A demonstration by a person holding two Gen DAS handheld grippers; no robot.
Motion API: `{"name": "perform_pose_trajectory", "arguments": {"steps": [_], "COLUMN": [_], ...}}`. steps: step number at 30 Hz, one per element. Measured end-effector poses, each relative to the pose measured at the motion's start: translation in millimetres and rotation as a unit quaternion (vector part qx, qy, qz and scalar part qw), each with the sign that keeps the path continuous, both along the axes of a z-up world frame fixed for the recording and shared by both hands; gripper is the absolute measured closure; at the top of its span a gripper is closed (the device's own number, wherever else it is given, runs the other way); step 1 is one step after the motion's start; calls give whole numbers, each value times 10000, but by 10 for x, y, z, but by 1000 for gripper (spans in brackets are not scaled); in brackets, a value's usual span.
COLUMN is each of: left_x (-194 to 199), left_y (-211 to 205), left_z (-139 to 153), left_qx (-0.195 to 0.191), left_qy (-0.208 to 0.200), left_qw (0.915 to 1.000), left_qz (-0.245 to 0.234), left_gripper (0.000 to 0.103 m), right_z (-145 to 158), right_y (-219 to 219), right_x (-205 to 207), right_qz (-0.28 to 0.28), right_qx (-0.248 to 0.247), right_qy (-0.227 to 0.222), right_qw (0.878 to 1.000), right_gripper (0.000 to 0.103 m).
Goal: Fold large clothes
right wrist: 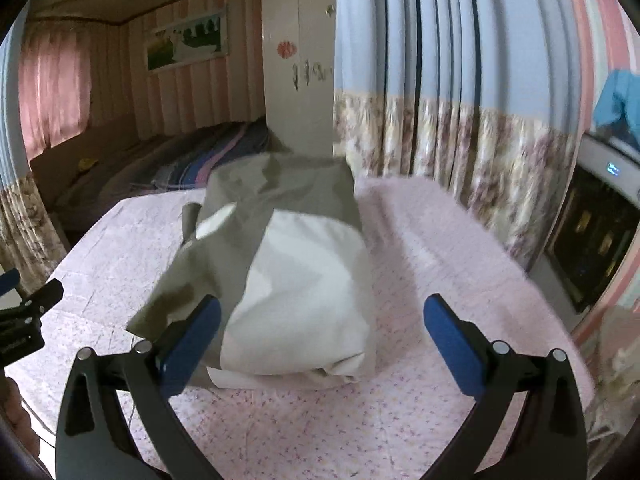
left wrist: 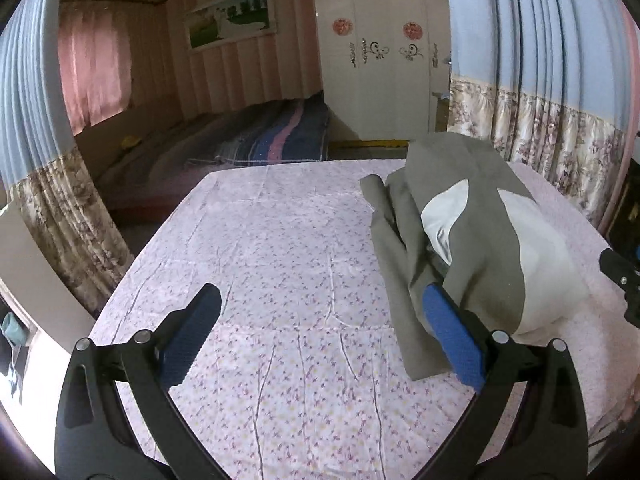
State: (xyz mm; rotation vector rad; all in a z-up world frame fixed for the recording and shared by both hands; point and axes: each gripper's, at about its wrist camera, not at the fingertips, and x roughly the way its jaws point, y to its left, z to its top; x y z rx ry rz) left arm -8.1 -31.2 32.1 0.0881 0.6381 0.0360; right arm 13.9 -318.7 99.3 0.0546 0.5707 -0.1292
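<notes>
Folded garment on floral bedsheet

Olive-grey and white fabric garment (right wrist: 292, 264) lies bundled on the pink floral bedsheet (left wrist: 280, 264), just ahead of the right gripper (right wrist: 322, 340) and beside the left gripper's (left wrist: 322, 340) right finger. Both grippers' blue-padded fingers (left wrist: 452, 340) stand wide apart, holding nothing.

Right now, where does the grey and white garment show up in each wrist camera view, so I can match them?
Left wrist view: the grey and white garment lies right of centre on the floral sheet, by the left gripper's right finger.
Right wrist view: it sits centre, ahead of the right gripper.
Shared landmark: the white wardrobe behind, with red round stickers.
</notes>
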Motion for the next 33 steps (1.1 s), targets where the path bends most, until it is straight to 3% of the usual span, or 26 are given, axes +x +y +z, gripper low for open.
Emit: {"name": "perform_pose_trajectory", "arguments": {"steps": [7,33], "left_x": [-212,-325], "left_y": [45,123], "left_z": [138,70], "left_qx": [-73,-165], "left_qy": [-169,-28], "left_qw": [9998,9998], "left_qz": [64,76], "left_gripper": [3,3], "right_z": [196,140], "right_y": [137,118], "right_x": [-152,-174], "right_qz": [116,-264], "right_qx": [31,-228], "right_qy": [-239,-153], "right_qw": [9996,9993], "right_gripper": [1,1]}}
